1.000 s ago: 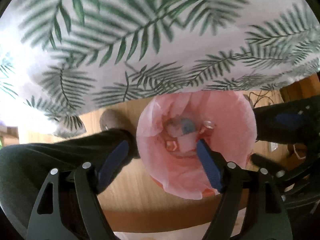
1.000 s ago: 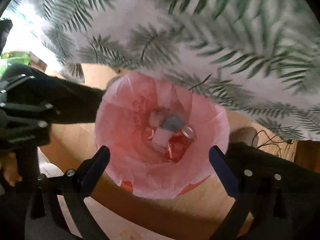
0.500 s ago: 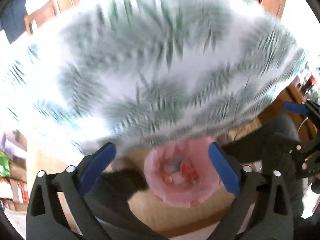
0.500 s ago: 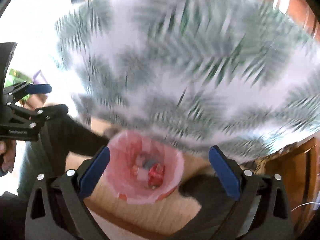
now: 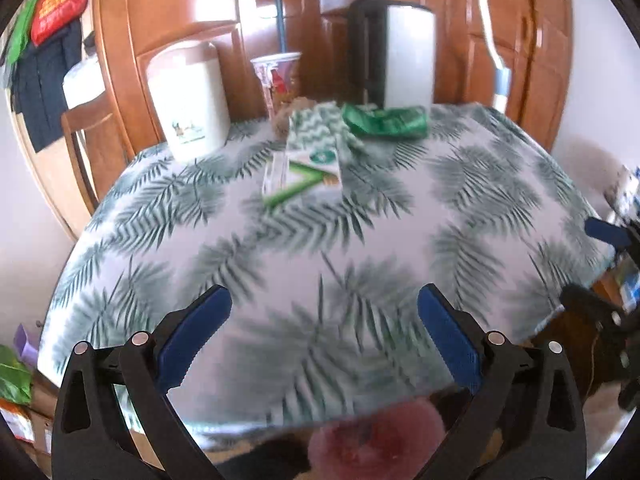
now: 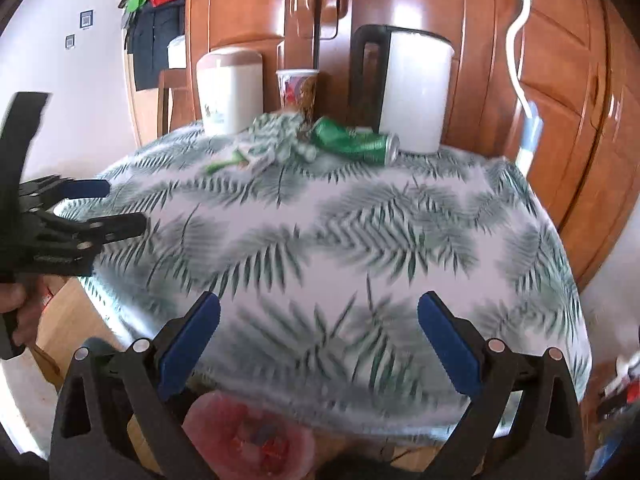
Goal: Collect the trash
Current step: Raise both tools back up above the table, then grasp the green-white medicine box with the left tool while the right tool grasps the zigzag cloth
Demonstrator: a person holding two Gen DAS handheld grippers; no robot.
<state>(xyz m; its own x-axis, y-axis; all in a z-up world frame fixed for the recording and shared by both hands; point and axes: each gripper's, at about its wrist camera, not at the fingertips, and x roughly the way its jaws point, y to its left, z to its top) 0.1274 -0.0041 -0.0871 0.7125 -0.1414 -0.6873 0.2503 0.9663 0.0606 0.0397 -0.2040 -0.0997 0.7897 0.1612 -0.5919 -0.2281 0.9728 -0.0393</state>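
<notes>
Now both empty, left gripper [image 5: 324,320] and right gripper [image 6: 318,316] fingers spread above the tablecloth [image 6: 360,240], green can [image 6: 356,144] at its far side, pink-lined bin [image 6: 252,440] below its near edge.

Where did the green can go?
The green can lies on its side at the table's far edge, in front of the white kettle, right of the crumpled wrapper.

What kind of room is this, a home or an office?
Probably a home dining area: a table with a palm-leaf tablecloth, wooden cabinet doors behind it, and a white kettle beside a paper cup.
</notes>
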